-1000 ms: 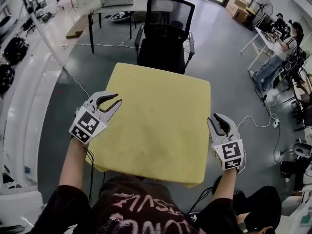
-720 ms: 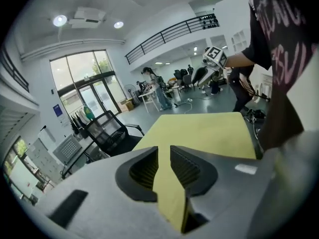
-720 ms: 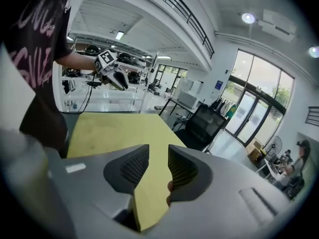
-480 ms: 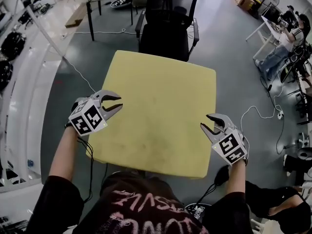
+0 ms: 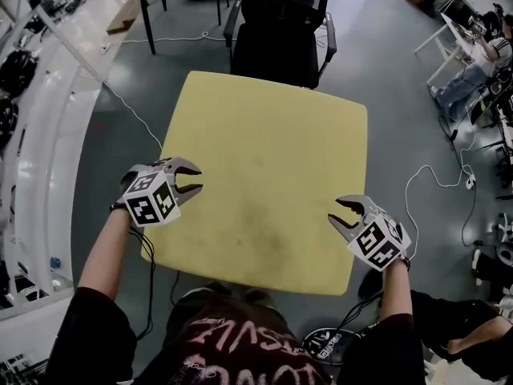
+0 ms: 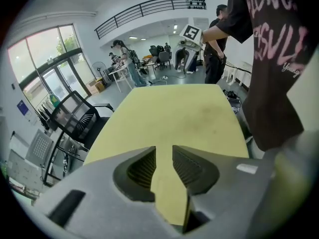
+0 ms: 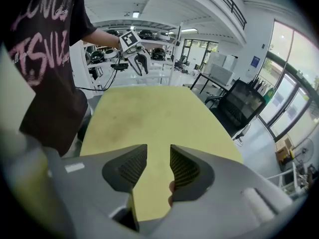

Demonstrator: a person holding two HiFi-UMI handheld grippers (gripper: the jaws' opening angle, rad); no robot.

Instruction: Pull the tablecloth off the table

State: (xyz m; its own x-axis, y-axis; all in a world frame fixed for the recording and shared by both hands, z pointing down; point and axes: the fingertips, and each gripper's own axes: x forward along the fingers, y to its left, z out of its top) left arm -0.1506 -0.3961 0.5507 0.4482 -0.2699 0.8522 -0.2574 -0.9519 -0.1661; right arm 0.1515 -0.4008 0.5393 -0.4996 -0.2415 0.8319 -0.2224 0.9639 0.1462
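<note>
Tablecloth [image 5: 272, 183]: yellow, flat, spread over the whole desk, which it hides. It runs from your body out toward the black chair [image 5: 276, 30]. It looks roughly square, so there's no real long axis to work with.

Left tongs [image 5: 197, 178] sit at the cloth's left edge with the tips pointing inward over it. Right tongs [image 5: 336, 211] sit at the right edge, also pointing inward. So the cloth lies between your two hands, inboard of both. Both are on the near half, and the right one is closer to the near corner.

In the left gripper view the left tongs [image 6: 163, 158] are parting, with a moderate gap. Yellow cloth [image 6: 174, 113] shows through the gap, but the pads aren't on it. In the right gripper view the right tongs [image 7: 158, 158] are also parting, a bit wider, and they aren't pinching the cloth [image 7: 149, 118] either.

Nothing is held and the cloth is fully on, so the pull hasn't started. You likely need to drop each set onto its own side edge, bite, then drag toward yourself. Uneven bites could skew the cloth.
</note>
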